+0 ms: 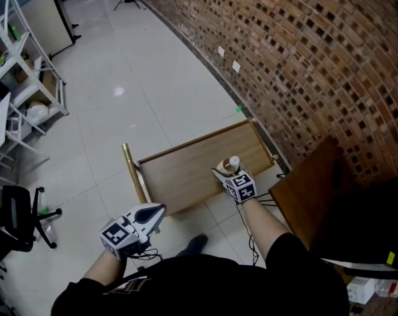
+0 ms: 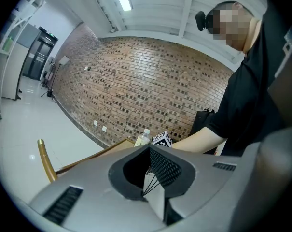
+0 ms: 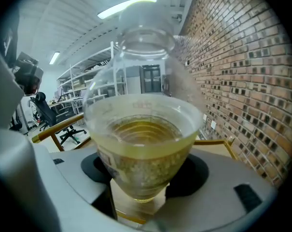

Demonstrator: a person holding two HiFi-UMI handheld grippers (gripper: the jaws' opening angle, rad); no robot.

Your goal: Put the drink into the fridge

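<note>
Between right tongs (image 3: 140, 190), drink bottle (image 3: 143, 144)

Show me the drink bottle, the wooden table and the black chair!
drink bottle (image 1: 233, 162): head view, on its top.
wooden table (image 1: 185, 173): head view, on the bare wood top.
black chair (image 1: 12, 214): head view, on its dark upper part.

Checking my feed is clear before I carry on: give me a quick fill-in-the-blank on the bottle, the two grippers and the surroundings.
1. The bottle sits between the jaws of the right gripper, on a table made of ___.
2. The left gripper has its jaws together with ___ between them.
3. The wall beside the table is bare ___.

Missing words: wood; nothing; brick.
</note>
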